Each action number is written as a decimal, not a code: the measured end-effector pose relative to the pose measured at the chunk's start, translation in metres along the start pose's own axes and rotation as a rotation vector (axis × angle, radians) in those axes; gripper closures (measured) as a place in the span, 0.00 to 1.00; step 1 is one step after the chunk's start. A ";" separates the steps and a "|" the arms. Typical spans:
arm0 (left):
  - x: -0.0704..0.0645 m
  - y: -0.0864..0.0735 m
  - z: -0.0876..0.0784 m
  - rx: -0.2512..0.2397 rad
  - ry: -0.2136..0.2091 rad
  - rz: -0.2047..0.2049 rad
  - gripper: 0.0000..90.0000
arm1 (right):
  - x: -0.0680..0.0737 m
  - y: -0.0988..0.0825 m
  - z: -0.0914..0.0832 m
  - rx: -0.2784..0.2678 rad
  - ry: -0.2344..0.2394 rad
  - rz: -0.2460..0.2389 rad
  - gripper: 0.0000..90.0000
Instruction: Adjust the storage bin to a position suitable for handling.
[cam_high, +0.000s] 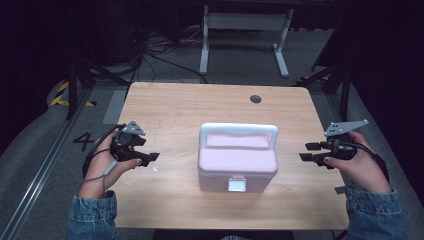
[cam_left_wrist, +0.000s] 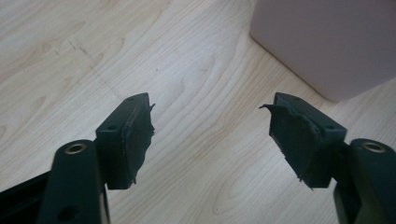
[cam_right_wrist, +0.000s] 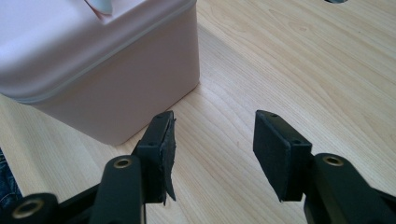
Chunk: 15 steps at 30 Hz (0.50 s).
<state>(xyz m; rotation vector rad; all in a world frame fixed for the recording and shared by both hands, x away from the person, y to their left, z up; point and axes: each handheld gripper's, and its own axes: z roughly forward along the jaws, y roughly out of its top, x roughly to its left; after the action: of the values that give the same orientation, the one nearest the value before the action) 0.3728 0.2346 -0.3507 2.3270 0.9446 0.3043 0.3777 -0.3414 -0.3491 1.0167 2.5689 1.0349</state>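
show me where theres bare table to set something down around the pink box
Free: the far strip between the pink box and the round hole, and the wood either side, between box and left tool or right tool. Tightest: the near edge before the latch.

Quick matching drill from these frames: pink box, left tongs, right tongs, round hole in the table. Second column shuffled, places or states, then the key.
Things:
1. pink box
2. left tongs
3. right tongs
4. round hole

Places or states:
A. open, off the box's right side
B. far part of the table
C. lid shut, mid-table
D. open, off the box's left side

Pairs: 1-C, 2-D, 3-A, 4-B
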 end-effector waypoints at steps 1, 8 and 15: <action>0.000 0.001 -0.001 -0.019 -0.018 -0.001 0.39 | 0.000 0.000 0.000 -0.003 0.000 0.001 0.56; -0.010 0.022 -0.012 -0.134 -0.068 -0.022 0.35 | 0.002 0.003 0.002 -0.006 -0.003 -0.005 0.55; -0.027 0.052 -0.010 -0.239 -0.136 0.064 0.29 | 0.003 0.000 0.001 -0.003 -0.007 0.002 0.54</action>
<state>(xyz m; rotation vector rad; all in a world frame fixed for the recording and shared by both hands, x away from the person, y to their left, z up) 0.3781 0.1905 -0.3110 2.1322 0.7270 0.2658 0.3758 -0.3386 -0.3498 1.0205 2.5606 1.0339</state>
